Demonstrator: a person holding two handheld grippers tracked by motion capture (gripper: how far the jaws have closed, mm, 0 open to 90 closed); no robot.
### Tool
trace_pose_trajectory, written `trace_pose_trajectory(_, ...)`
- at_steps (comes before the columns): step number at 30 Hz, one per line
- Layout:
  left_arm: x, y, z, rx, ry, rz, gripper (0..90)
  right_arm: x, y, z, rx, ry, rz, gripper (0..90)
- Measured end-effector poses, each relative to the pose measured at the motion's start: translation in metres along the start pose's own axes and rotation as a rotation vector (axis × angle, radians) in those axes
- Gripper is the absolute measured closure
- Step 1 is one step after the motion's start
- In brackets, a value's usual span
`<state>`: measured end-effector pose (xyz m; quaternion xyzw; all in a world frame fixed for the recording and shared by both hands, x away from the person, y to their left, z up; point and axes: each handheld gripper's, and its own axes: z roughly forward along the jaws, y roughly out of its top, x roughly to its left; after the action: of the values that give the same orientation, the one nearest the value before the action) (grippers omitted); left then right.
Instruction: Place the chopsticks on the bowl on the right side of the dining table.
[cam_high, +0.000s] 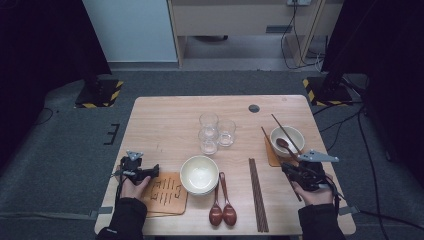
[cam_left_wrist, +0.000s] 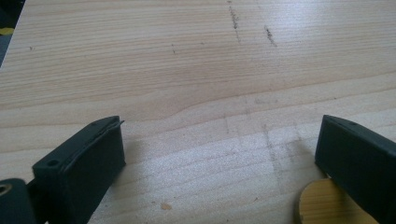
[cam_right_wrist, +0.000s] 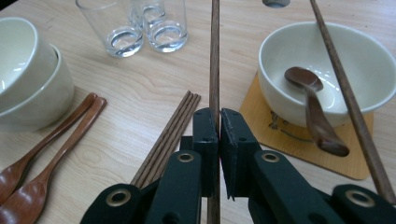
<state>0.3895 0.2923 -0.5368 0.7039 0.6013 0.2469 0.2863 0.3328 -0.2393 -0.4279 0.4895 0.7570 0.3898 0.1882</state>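
Holding one thin dark wooden chopstick (cam_right_wrist: 215, 56) pinched tight in the right gripper (cam_right_wrist: 218, 116), just left of the round white bowl (cam_right_wrist: 280, 93). Gripped near the low end, with the long end pointing away past the bowl's left side. Sitting inside the bowl: a brown wooden spoon (cam_right_wrist: 313, 102). Leaning across the bowl's right rim: a second dark chopstick (cam_right_wrist: 343, 88). Under the bowl: a flat yellow wooden mat (cam_right_wrist: 299, 140).

Far to the left of the bowl, the left gripper (cam_left_wrist: 219, 140) wide open with nothing inside, low over the pale wooden surface (cam_left_wrist: 187, 70).

Looks like putting the pair of chopsticks together by the bowl.

Could go wrong in a few ways:
- Could twist or slide out of the pinch, being so thin and held at one end only.
- Could bump the bowl with the long end and push it off the mat.
- Could knock the leaning chopstick, so that it rolls off the rim and onto the surface.
- Could swing too far left of the bowl and hit the three clear glasses (cam_right_wrist: 123, 28).
- Could land crooked, far from its partner.

Best to go slow and watch the far tip.
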Motion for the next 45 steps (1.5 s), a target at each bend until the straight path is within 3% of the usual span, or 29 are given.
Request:
trace_pose_trajectory(27, 0.000, 0.000, 0.000, 0.000, 0.000, 0.000, 0.3, -0.010, 0.031, -0.015, -0.081, 0.002, 0.012, 85.2)
trace_pose_trajectory(45, 0.000, 0.000, 0.000, 0.000, 0.000, 0.000, 0.2, -0.029, 0.051, -0.021, -0.125, -0.017, 0.037, 85.2)
